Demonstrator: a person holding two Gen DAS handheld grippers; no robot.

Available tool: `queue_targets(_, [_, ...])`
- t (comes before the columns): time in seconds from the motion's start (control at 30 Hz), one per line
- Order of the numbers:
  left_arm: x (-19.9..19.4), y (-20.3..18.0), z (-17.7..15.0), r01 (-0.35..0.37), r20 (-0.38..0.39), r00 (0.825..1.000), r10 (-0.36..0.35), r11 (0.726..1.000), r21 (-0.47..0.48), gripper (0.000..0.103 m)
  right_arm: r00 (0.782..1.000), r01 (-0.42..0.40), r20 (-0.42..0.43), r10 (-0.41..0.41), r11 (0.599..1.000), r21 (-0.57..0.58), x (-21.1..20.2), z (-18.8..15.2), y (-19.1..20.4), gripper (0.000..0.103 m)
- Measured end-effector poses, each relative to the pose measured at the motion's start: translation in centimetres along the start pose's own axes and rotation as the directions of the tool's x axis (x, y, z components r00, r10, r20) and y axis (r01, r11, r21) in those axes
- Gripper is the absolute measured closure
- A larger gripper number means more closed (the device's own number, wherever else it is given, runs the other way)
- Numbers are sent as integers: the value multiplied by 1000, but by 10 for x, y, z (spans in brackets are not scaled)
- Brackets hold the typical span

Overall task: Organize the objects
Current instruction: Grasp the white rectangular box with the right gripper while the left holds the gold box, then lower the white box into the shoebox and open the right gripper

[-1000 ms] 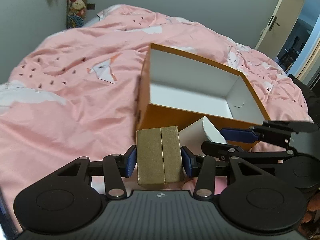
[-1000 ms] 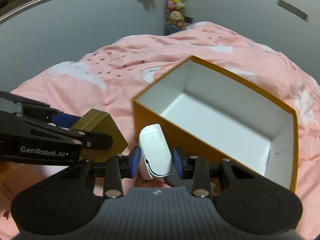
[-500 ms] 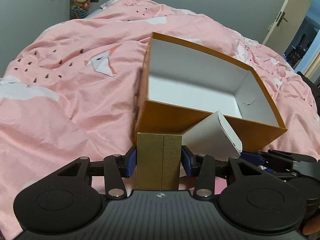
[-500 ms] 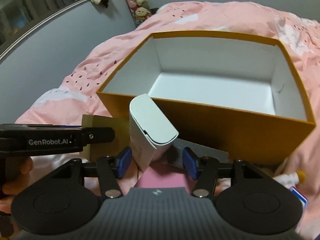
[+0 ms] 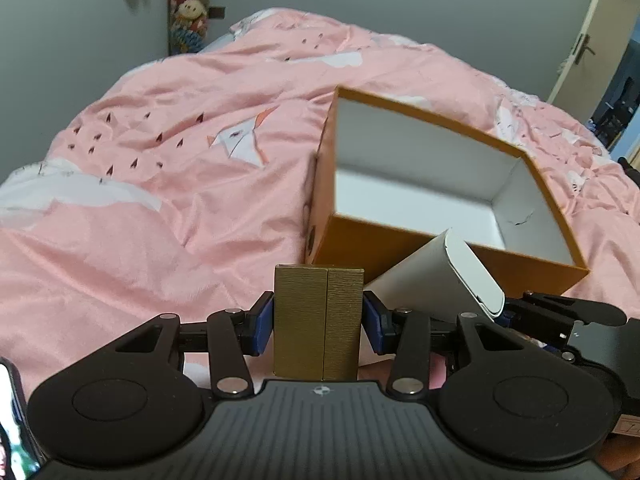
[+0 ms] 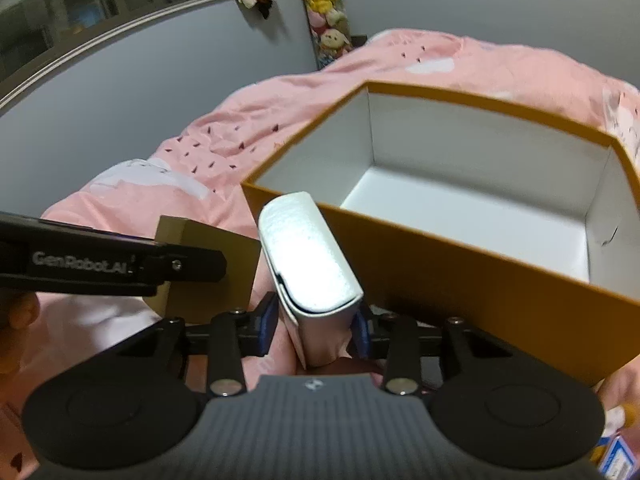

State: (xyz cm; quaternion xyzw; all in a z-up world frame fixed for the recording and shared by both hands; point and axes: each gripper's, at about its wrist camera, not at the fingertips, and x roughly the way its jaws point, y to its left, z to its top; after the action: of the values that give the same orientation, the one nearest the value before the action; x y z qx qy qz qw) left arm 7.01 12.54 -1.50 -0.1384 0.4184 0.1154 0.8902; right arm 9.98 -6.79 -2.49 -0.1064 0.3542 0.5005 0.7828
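Note:
My left gripper [image 5: 318, 326] is shut on an upright gold box [image 5: 320, 304], just short of the near wall of the open orange box [image 5: 400, 244] on the bed. The orange box has a white, bare inside. In the right wrist view my right gripper [image 6: 314, 326] is closing its jaws, with a white rounded box [image 6: 308, 256] between them and both blue pads against its sides. The white box tilts toward the orange box [image 6: 460, 276] and nearly touches its near corner. The gold box [image 6: 208, 248] sits to its left. The white box [image 5: 440, 280] leans beside the gold one.
A pink duvet [image 5: 160, 200] covers the whole bed. Plush toys [image 5: 188, 8] hang on the grey wall behind it, and a door [image 5: 592, 40] stands at the far right. A small blue and white packet [image 6: 616, 456] lies at the right wrist view's lower right edge.
The right gripper's jaws stood wider around the white box half a second ago and have closed onto it again. The right view has rolled. The left gripper still holds the gold box.

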Motion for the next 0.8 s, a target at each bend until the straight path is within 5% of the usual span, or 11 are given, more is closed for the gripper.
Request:
queue_targets(0.47, [-38,-28,57,83,145,985,-90,995,53,51,979,-109,178,99,993,50,-85,77,-37,71])
queue_targets(0.63, [-9,-53,74,22,198,980,-33,998,59,51,962,-32,273,15,998,60,-96,113,-60,72])
queue_targets(0.8, [18,-54,74,54,178,982,-62,997,52,51,973,46,224,-61,996,71,-62,130,-76,72])
